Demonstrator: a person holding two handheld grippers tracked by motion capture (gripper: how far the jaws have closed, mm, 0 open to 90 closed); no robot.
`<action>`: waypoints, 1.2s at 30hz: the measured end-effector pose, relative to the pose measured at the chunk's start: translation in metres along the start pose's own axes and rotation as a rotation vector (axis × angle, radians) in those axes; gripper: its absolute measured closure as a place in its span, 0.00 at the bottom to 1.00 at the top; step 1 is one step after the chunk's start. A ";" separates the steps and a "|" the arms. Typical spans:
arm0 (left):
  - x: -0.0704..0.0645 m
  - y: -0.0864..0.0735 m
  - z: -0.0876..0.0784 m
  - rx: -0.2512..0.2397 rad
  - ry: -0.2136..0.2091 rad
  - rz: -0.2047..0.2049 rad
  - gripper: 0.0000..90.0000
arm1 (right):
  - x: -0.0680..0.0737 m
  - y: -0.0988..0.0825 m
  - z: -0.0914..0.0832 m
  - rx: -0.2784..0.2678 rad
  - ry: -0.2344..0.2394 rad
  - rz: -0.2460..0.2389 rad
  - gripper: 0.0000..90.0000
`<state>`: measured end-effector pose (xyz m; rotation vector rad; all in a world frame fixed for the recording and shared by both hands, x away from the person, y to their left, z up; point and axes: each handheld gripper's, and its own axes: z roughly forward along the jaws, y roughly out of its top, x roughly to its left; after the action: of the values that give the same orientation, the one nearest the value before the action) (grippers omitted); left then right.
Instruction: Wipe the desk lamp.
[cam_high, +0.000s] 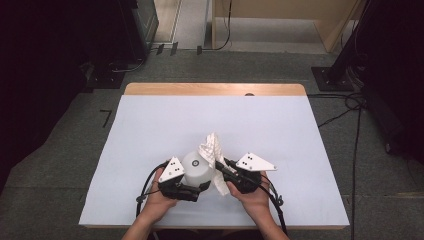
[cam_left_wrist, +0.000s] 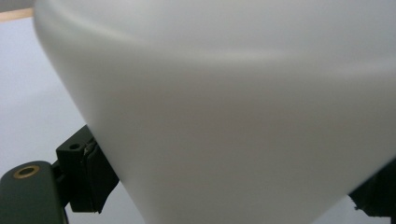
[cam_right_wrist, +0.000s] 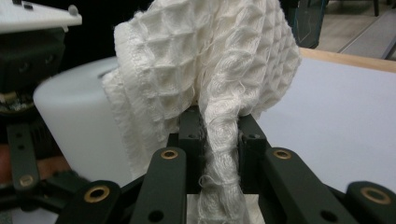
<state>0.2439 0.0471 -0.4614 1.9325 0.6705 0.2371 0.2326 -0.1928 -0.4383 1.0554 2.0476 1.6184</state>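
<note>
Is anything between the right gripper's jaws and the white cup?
Yes: the waffle cloth, pinched in the right gripper, hangs against the cup in the right gripper view. The left gripper clamps the cup.

Cup: a big white plastic cup (cam_left_wrist: 233, 107) sits right in front of the camera, very close and blurry
Cup shape: wide at the top, narrower near the jaws
Left gripper (cam_left_wrist: 224, 205): its two black jaws press on the cup, one on each side of the narrow end
Table (cam_left_wrist: 28, 102): pale and flat, seen past the cup on the left
Table edge: a thin wooden strip at the top left corner
</note>
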 end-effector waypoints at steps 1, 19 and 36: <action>0.000 0.001 -0.001 -0.003 0.004 0.001 0.09 | 0.000 0.000 0.000 0.000 0.003 0.004 0.85; 0.009 0.001 -0.009 -0.032 0.231 0.069 0.09 | -0.010 -0.006 0.003 0.037 -0.044 0.029 0.85; 0.022 -0.017 -0.004 -0.026 0.244 0.020 0.02 | -0.020 -0.007 0.000 0.034 -0.084 0.051 0.85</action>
<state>0.2544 0.0677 -0.4769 1.9032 0.8039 0.4970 0.2439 -0.2078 -0.4483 1.1760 2.0155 1.5416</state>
